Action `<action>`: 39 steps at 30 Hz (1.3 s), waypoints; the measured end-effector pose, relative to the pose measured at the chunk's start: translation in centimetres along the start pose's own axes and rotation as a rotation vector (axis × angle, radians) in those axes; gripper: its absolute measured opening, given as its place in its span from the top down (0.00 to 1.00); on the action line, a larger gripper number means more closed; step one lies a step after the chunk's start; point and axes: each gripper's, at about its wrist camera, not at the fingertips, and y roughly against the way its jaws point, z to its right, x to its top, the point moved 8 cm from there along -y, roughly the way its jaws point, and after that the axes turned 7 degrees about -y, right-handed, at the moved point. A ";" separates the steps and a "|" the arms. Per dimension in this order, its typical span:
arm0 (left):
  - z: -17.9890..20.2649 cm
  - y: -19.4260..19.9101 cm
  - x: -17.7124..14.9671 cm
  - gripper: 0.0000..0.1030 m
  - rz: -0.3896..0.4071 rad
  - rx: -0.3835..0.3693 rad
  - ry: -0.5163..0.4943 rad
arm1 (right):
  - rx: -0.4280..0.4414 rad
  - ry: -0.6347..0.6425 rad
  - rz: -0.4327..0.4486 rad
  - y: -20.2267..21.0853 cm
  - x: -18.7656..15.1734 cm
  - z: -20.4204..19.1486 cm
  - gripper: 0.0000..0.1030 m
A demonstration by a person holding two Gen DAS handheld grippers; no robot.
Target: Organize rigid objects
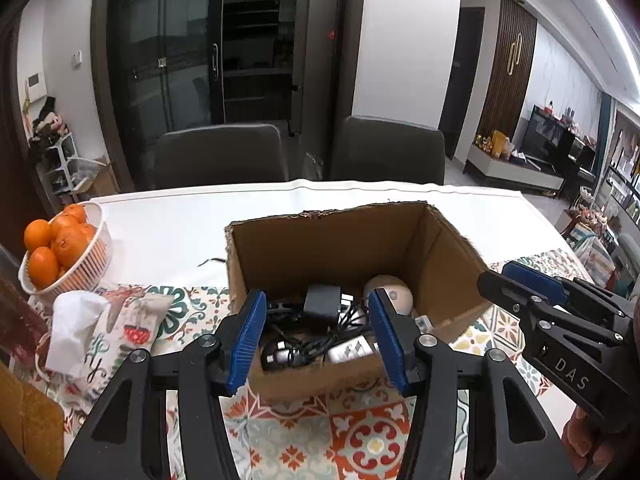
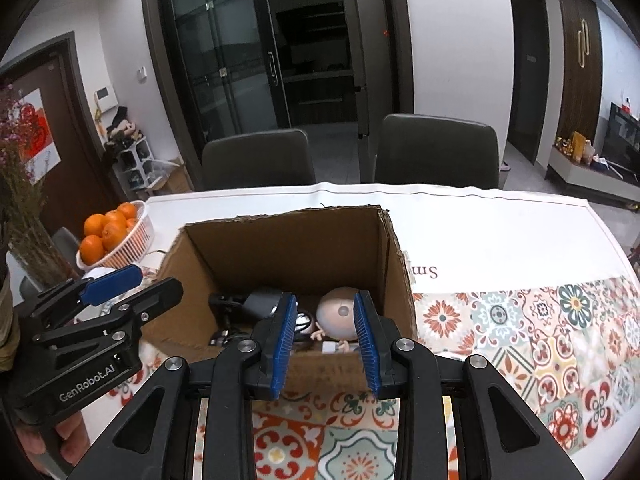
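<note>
From my remote station I count two grippers, both near the table edge. The left gripper (image 1: 318,338) has its jaws spread apart with nothing between them; it hangs over the near wall of the box. The right gripper (image 2: 325,340) stands likewise, jaws parted and empty, at the same near wall. In the left wrist view the right gripper shows at 4 o'clock; in the right wrist view the left gripper (image 2: 132,284) shows at 9 o'clock.

One cardboard box (image 1: 296,248) sits open-topped on the patterned tablecloth (image 1: 360,440), dead ahead at 12 o'clock of both grippers. Contents, as far as I can tell: one black power adapter (image 1: 322,300) toward the middle, a tangle of black cable (image 1: 308,344) nearer me, one white block-shaped item (image 1: 352,348) at the near wall, and one doll figure with a round pale head (image 2: 340,314) on the right side. The small parts under the cable are too tangled to count.

At 10 o'clock in the left wrist view lies one patterned tissue pouch (image 1: 120,324) with white tissue sticking out. Beyond it stands one white basket (image 1: 86,268) holding oranges (image 1: 60,240); I see at least six. Two dark chairs (image 1: 220,156) stand at the far side of the table.
</note>
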 end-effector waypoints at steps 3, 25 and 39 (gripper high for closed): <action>-0.1 1.9 -0.7 0.46 0.026 0.008 0.001 | 0.004 -0.009 0.022 1.6 -0.5 -0.1 0.70; 0.5 12.3 -7.5 0.11 0.160 0.096 -0.007 | -0.036 0.005 0.173 11.5 -6.3 -1.6 0.40; 0.4 16.5 -11.1 0.00 0.215 0.184 -0.017 | -0.097 0.032 0.229 15.5 -10.2 -2.2 0.21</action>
